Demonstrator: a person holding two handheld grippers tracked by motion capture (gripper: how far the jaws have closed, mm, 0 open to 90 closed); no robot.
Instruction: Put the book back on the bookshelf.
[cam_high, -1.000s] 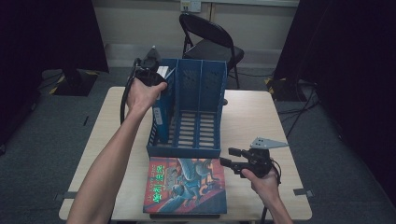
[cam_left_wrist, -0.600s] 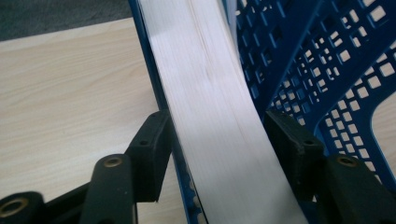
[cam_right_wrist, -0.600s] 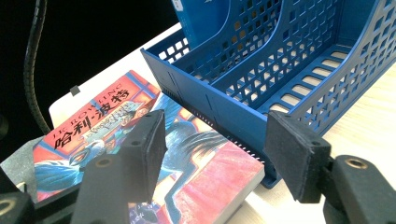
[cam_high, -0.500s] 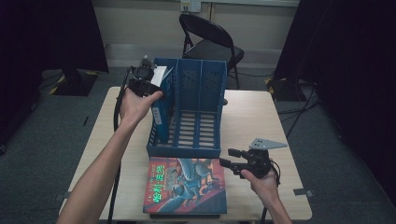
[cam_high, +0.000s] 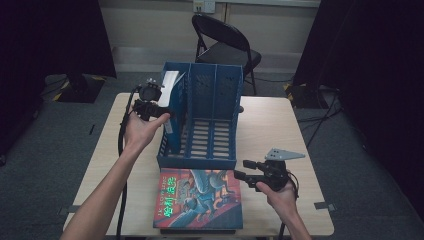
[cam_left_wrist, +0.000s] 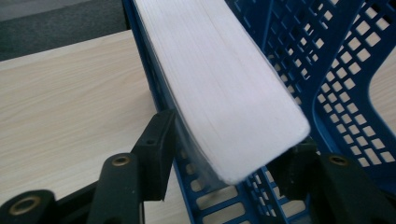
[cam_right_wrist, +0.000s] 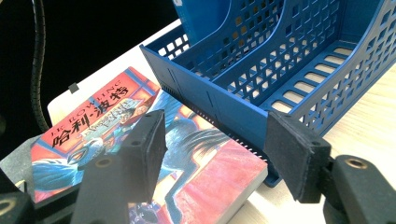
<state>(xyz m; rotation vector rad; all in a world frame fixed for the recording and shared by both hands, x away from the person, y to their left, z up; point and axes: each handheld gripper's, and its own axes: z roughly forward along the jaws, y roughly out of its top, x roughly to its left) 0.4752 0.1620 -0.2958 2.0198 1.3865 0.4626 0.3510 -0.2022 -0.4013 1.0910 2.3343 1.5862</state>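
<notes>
A blue three-slot file rack (cam_high: 212, 100) stands mid-table. A thick book (cam_high: 172, 82) with a blue cover and white page edges stands tilted in its left slot. My left gripper (cam_high: 165, 112) reaches in from the rack's left side. In the left gripper view its jaws have just been closing, and both pads now sit against the book (cam_left_wrist: 219, 79), so this gripper (cam_left_wrist: 229, 144) is shut on it. A colourful illustrated book (cam_high: 200, 200) lies flat in front of the rack. My right gripper (cam_high: 241, 170) hovers at that book's right edge, open and holding nothing. Its jaws (cam_right_wrist: 215, 144) frame the rack's front wall (cam_right_wrist: 210, 107) and the flat book (cam_right_wrist: 93, 135).
The wooden table (cam_high: 280, 125) has bare room to the right of the rack and along its left side. A black folding chair (cam_high: 225, 45) stands behind the far edge. The left gripper's cable hangs down beside the left forearm.
The left hand has come down and toward the near side along the rack's left wall, with the upright book between the jaws. The right hand has stayed where it was.
</notes>
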